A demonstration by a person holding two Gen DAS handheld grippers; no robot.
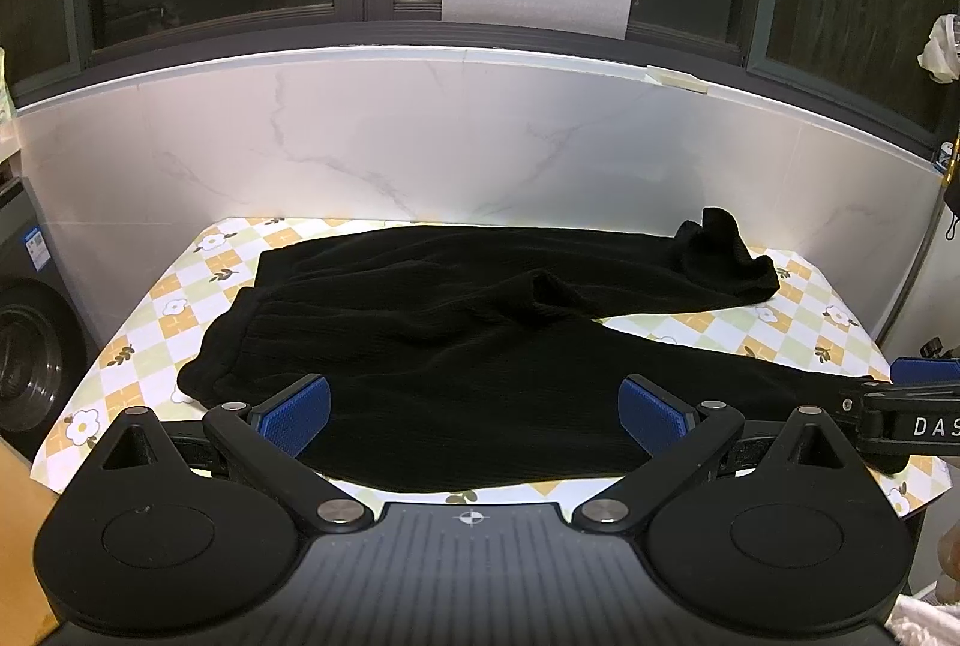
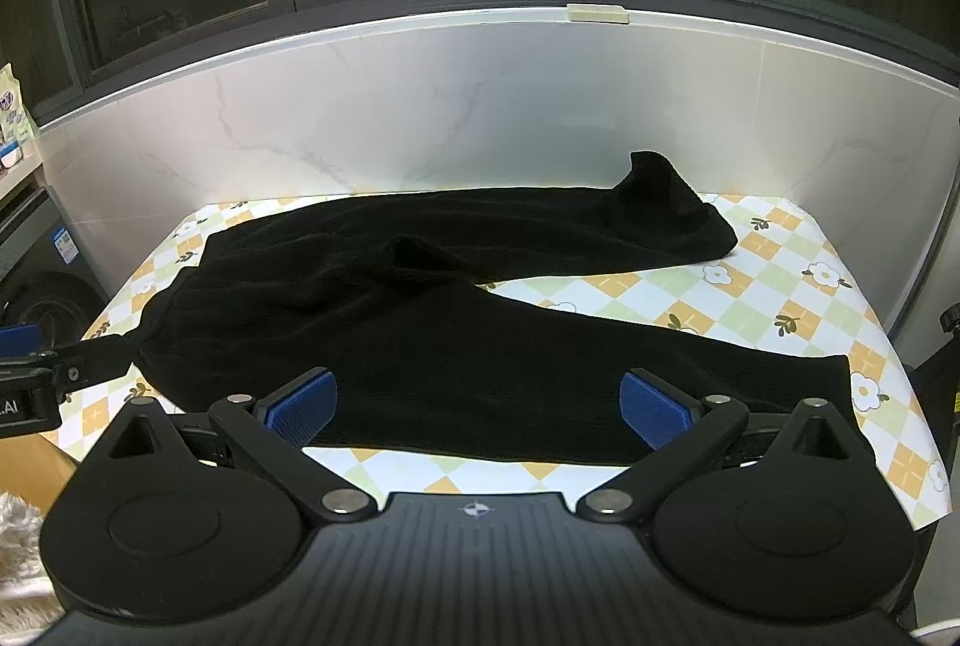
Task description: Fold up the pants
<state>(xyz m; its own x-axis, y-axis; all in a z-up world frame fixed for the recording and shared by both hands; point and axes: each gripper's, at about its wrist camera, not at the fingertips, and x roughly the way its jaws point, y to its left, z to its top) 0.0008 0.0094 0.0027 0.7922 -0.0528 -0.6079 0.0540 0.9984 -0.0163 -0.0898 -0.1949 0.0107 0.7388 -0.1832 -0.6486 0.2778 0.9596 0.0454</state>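
Worktop (image 1: 798, 340) with a checked, flowered cover stood against a marble wall (image 1: 420, 136) and carried the black pants (image 1: 456, 346), spread flat with the waistband to the left and both legs running right, the far leg's end bunched up. Left gripper (image 1: 474, 415) and right gripper (image 2: 477, 409) hovered at the near edge of the pants, jaws spread wide and holding nothing.

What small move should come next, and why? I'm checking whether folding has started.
Probably lower both open grippers, left gripper and right gripper, onto the near leg's edge to pinch it. The black pants lie spread, legs apart in a V on the checked tablecloth, and neither gripper holds cloth.
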